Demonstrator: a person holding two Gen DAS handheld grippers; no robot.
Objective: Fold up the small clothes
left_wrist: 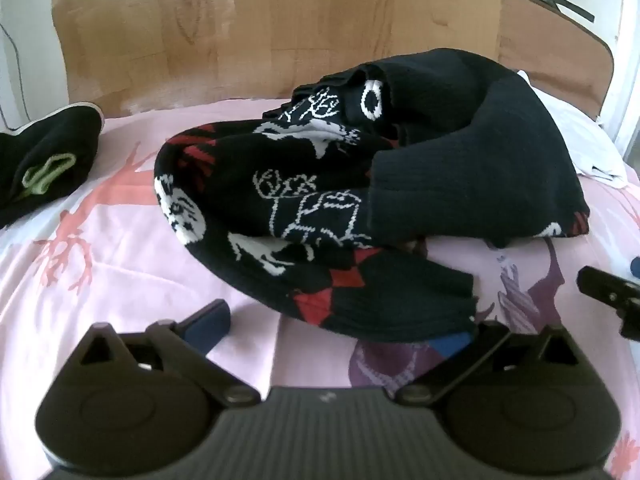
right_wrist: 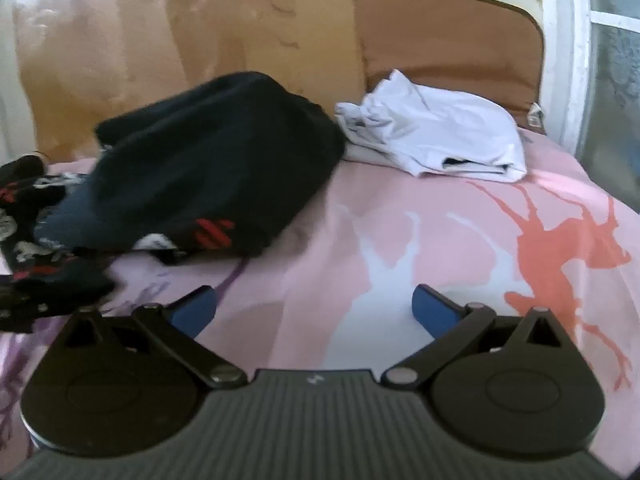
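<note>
Left wrist view: left gripper [left_wrist: 332, 326] wide, holds nothing, near crumpled black sweater [left_wrist: 360, 200]. Right gripper [right_wrist: 314, 310] wide, holds nothing. Next: grab hem, spread flat.

1. both views are lit by soft daylight, bright enough overall but washed out and low in contrast.
2. in the right wrist view the light enters from a window [right_wrist: 612, 80] at the right edge; the white garment [right_wrist: 436, 140] close to it looks overexposed.
3. the black knit sweater [left_wrist: 360, 200] keeps its pattern sharp in the left wrist view, while in the right wrist view it is smeared and blurry.
4. a pale sheen lies across the wooden headboard [left_wrist: 280, 20].
5. fisheye distortion bends the pink bed sheet [right_wrist: 440, 240] into a dome and curves the edges.
6. dark vignetting fills the top corners of the frames.
</note>
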